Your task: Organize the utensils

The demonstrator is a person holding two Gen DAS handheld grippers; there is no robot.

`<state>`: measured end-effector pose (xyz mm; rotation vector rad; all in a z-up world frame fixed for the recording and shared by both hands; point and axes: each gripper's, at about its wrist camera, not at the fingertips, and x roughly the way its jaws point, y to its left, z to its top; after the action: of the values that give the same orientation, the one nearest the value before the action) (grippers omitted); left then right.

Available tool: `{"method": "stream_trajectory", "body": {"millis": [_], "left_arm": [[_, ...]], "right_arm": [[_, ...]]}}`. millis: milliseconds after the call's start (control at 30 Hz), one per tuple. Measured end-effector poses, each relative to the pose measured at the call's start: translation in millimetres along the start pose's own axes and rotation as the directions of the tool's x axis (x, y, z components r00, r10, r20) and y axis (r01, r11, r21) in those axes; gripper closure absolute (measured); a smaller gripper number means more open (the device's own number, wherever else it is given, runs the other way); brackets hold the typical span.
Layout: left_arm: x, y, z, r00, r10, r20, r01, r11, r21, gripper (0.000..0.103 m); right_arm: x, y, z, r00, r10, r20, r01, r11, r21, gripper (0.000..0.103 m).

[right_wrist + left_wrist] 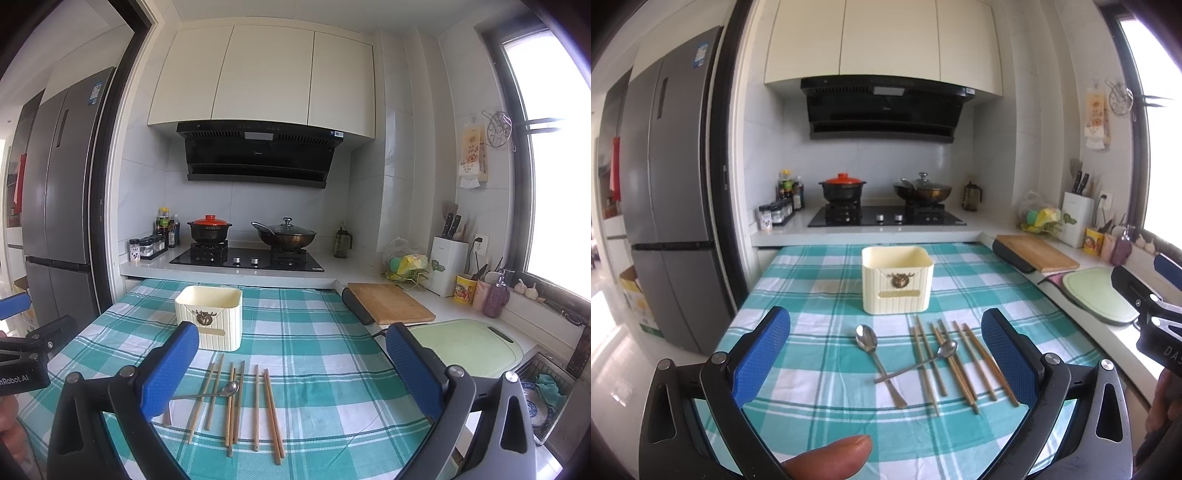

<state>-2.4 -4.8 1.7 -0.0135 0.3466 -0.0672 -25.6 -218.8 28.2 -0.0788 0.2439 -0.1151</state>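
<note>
A cream utensil box point(897, 279) stands open and upright on the teal checked tablecloth point(820, 295); it also shows in the right wrist view point(209, 317). In front of it lie two metal spoons point(866, 338) point(946, 349), their handles crossing, and several wooden chopsticks point(964, 363). The right wrist view shows the chopsticks point(236, 402) and one spoon point(229, 388) lying across them. My left gripper point(886, 354) is open and empty, above the near part of the cloth. My right gripper point(291, 363) is open and empty, to the right of the left one.
A gas hob point(886, 216) with a red-lidded pot point(843, 186) and a wok point(922, 190) stands behind the table. A wooden board point(391, 302), a green cutting board point(465, 345) and a knife block point(448, 269) sit on the right counter. A fridge point(665, 206) stands at left.
</note>
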Motion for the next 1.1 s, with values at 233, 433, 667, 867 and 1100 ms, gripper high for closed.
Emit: {"method": "stream_trajectory", "body": {"millis": [233,433,667,867,1100], "left_arm": [[-1.2,-0.6,2.3,1.000,0.005,0.019,-0.005,1.000,0.021,0.000],[1.5,0.6,-0.7,1.000,0.023,0.007,-0.023,1.000,0.019,0.000],[3.1,0.0,-3.1,0.999,0.041,-0.010,-0.041,0.999,0.024,0.000],[4.2,-0.6,-3.2,0.999,0.044,-0.017,-0.044,0.999,0.023,0.000],[6.1,-0.1,-3.4,0.998,0.048,-0.031,-0.047,0.999,0.013,0.000]], "right_arm": [[2.2,1.4,0.1,1.000,0.004,-0.005,-0.004,1.000,-0.002,0.000],[2.3,1.7,0.4,1.000,0.003,-0.004,-0.003,1.000,-0.002,0.000],[3.7,2.0,-1.5,1.000,0.008,-0.011,-0.008,1.000,0.006,0.000],[4.2,1.2,-3.3,1.000,0.010,-0.012,-0.010,1.000,0.007,0.000],[4.6,1.3,-5.2,1.000,0.012,-0.016,-0.012,1.000,0.010,0.000]]}}
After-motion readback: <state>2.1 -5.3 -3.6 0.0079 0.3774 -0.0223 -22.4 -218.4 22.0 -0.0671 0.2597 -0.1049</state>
